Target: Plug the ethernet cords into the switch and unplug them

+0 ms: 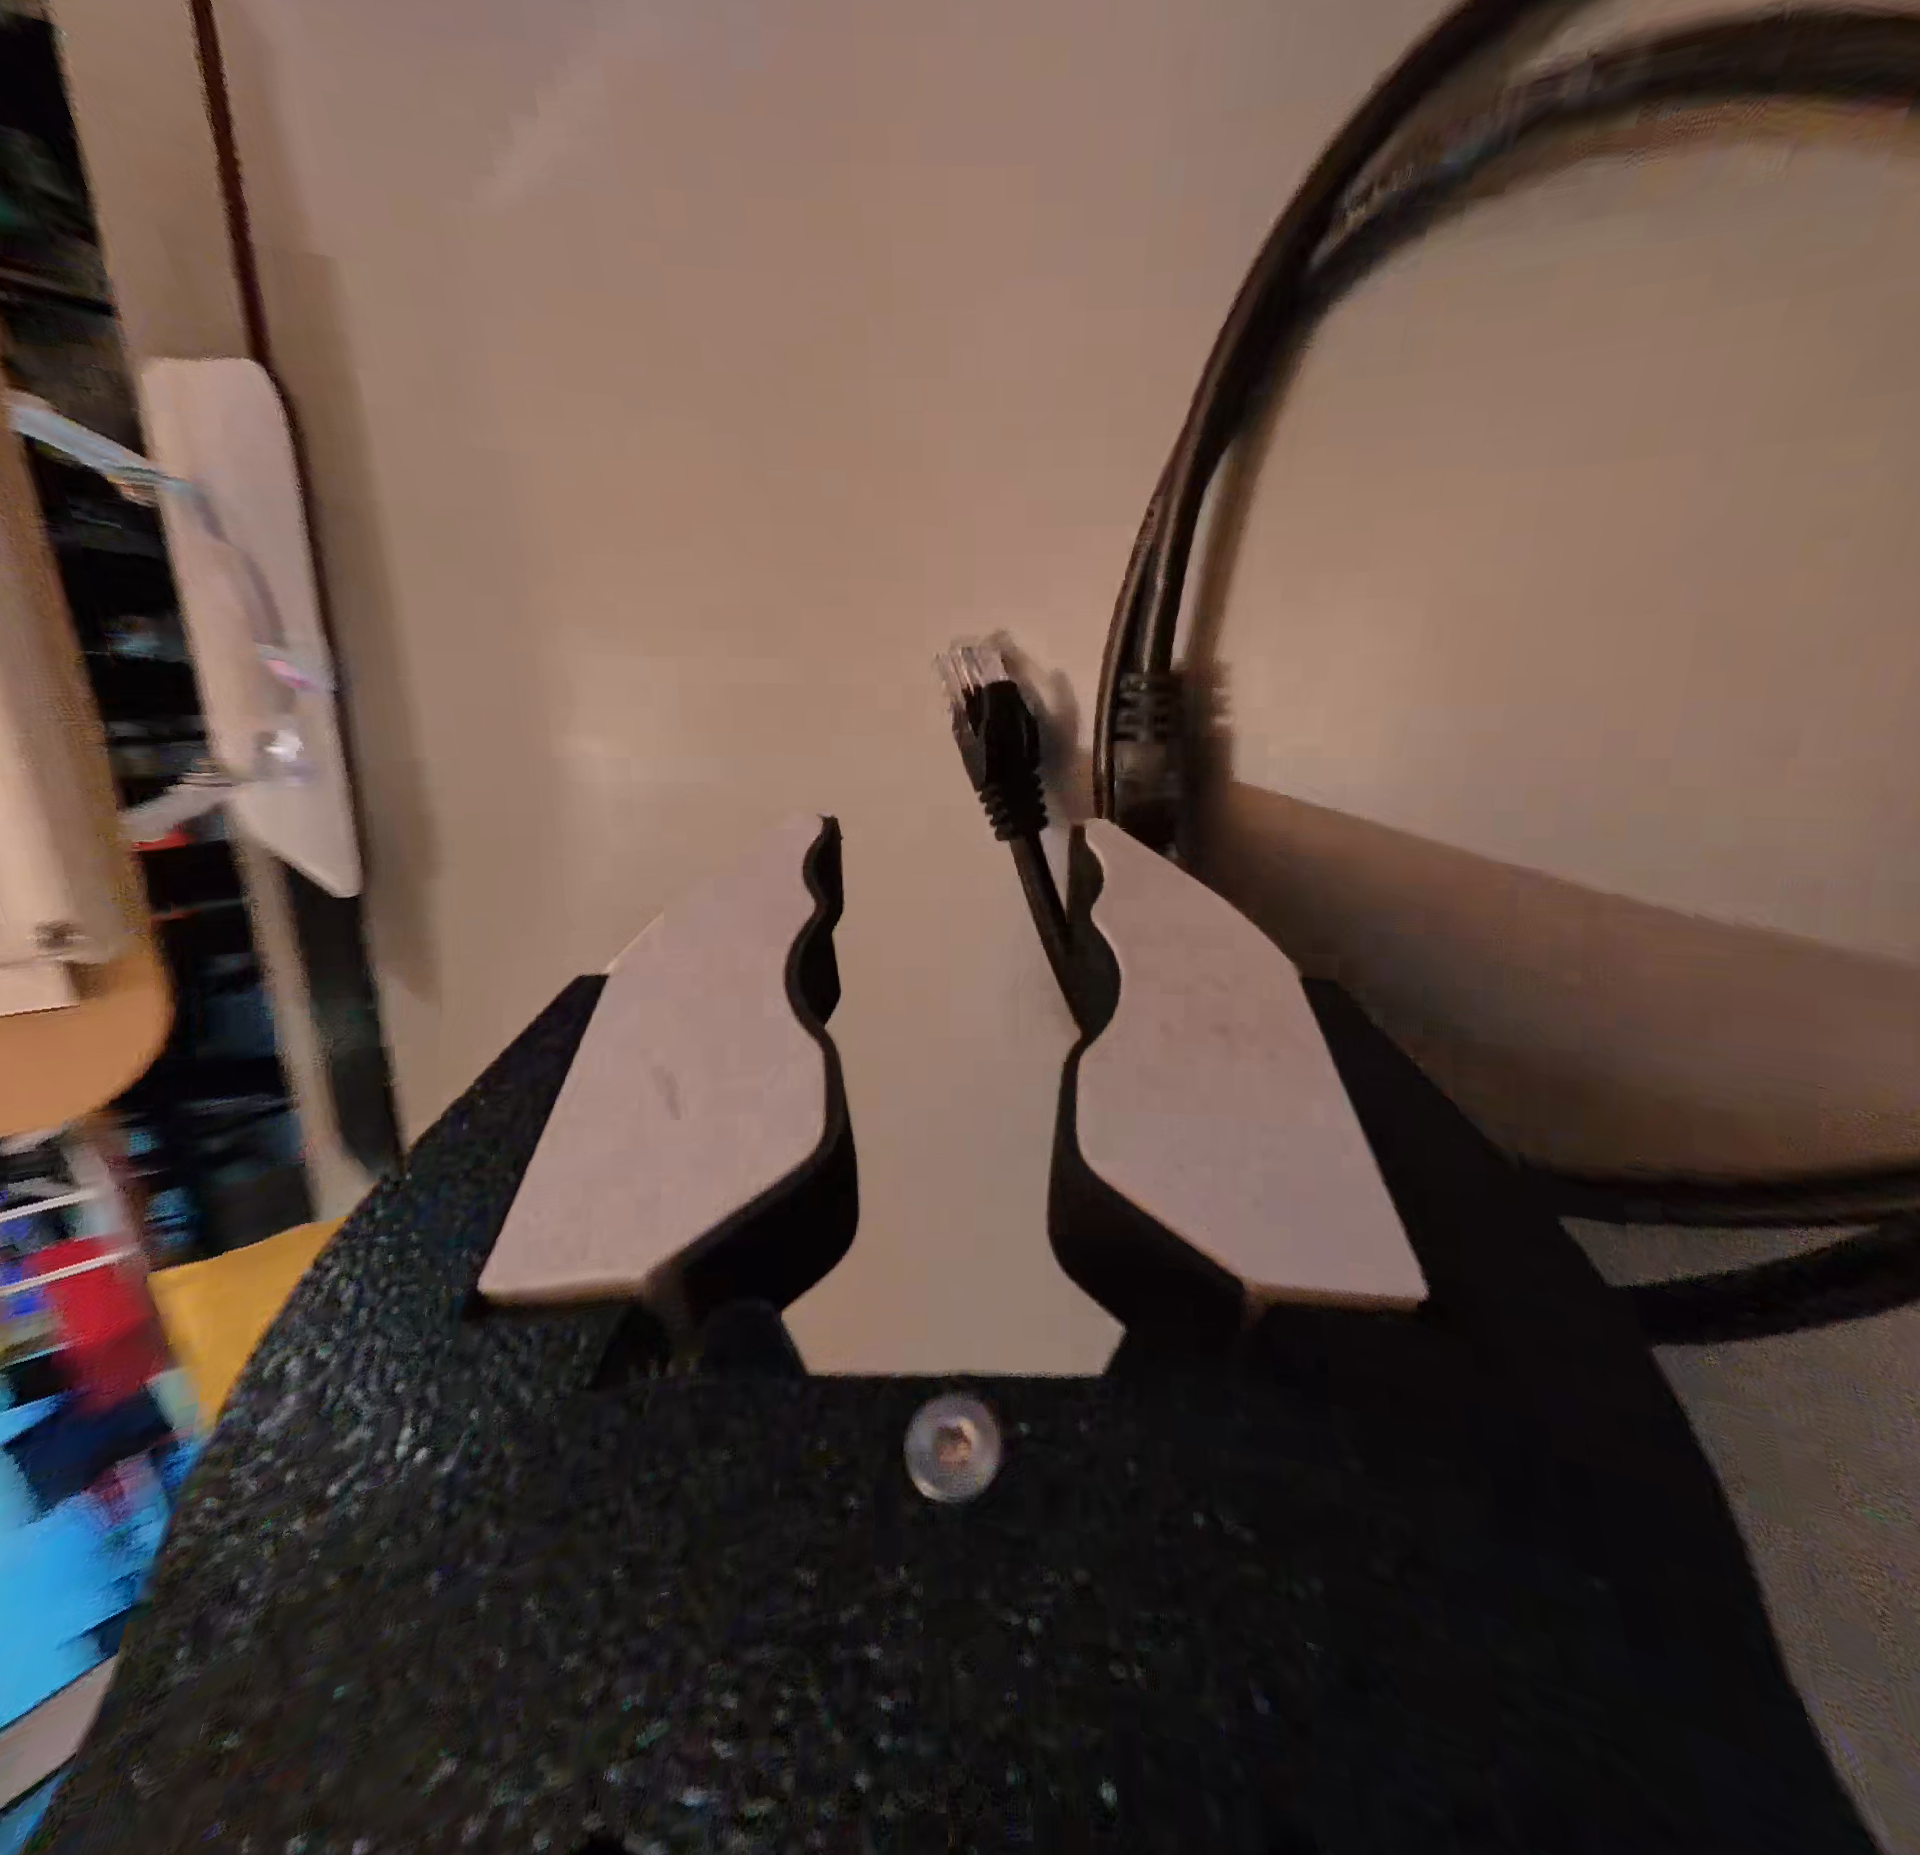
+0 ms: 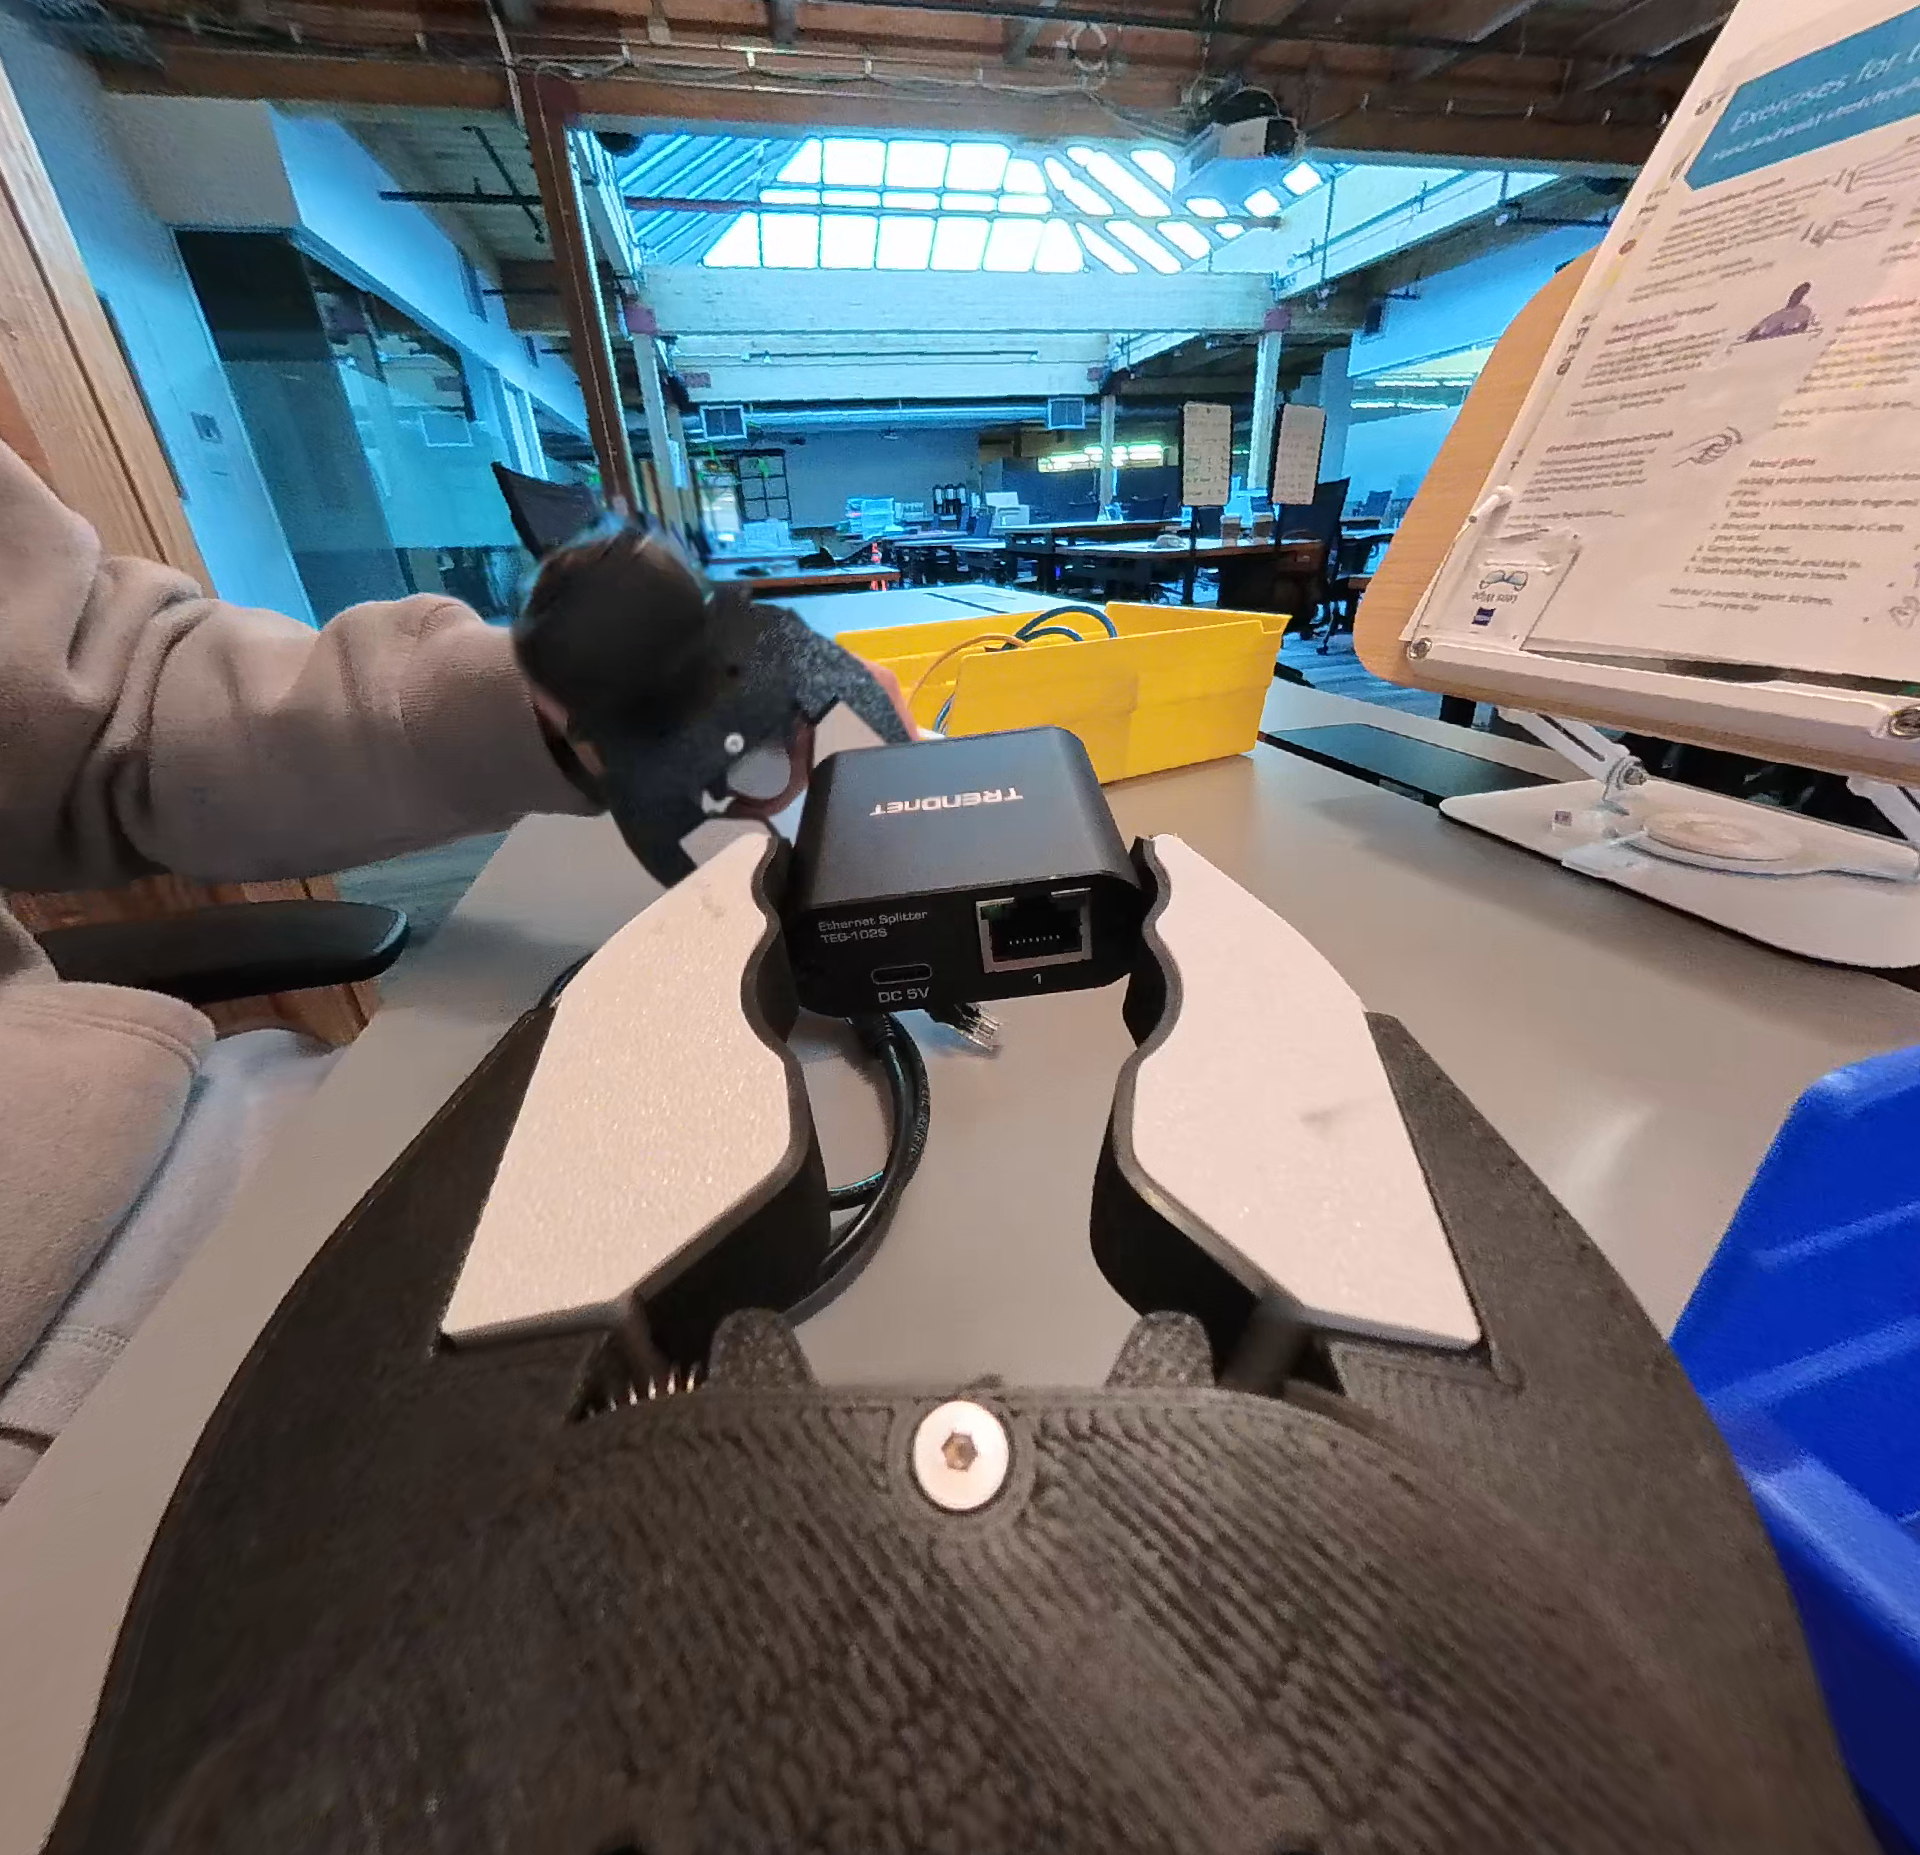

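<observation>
At twelve o'clock my right gripper clamps the switch, steadying its port; my left gripper, half-open, holds nothing, its plug loose.

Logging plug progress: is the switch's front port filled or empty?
Empty. The port on the switch shows bare contacts; a loose plug lies below.

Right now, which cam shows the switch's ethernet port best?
Right wrist view. The black switch sits between the right gripper fingers with its empty ethernet port facing the camera, sharp and unobstructed. The left wrist view shows no switch, only black cord and a loose plug against the tabletop.
</observation>
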{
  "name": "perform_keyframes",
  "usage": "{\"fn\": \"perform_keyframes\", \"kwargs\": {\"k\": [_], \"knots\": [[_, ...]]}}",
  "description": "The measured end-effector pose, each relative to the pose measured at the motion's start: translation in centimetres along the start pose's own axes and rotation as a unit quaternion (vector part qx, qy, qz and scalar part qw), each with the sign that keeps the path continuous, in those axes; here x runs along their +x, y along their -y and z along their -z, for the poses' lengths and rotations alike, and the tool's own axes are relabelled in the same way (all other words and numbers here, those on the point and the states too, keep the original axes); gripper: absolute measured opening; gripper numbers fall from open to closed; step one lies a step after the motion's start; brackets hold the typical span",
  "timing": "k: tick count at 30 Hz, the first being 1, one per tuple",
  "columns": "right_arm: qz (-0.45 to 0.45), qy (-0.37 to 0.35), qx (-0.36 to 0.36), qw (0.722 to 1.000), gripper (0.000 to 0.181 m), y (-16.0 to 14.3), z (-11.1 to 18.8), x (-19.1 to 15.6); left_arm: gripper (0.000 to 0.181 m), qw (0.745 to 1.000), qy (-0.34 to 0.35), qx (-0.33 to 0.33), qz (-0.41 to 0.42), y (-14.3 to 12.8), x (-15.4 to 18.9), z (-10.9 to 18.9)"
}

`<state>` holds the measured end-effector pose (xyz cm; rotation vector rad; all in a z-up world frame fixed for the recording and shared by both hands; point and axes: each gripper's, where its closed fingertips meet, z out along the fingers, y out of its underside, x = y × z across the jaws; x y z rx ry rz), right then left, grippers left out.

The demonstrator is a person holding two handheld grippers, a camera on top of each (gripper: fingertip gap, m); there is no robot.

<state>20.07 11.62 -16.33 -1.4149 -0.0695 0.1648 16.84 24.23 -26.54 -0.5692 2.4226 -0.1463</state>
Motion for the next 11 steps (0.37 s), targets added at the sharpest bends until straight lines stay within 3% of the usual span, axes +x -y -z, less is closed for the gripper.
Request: {"fn": "perform_keyframes", "kwargs": {"k": [1, 3, 6, 11], "knots": [[-0.001, 0.000, 0.002, 1.000, 0.062, 0.0, 0.0, 0.0, 0.038, 1.000, 0.017, -0.013, -0.021, -0.4, 0.0, 0.0], [-0.001, 0.001, 0.004, 1.000, 0.062, 0.1, 0.1, 0.0, 0.039, 0.996, 0.051, -0.048, -0.054, -1.3, -0.3, 0.1], [0.000, 0.005, 0.007, 1.000, 0.062, 0.2, 0.1, -0.1, 0.040, 0.995, 0.042, -0.059, -0.073, -2.0, 0.3, 0.1], [0.001, 0.009, 0.008, 1.000, 0.062, 0.2, 0.2, -0.2, 0.040, 0.998, -0.038, -0.051, 0.018, -2.7, 1.0, 0.1]]}}
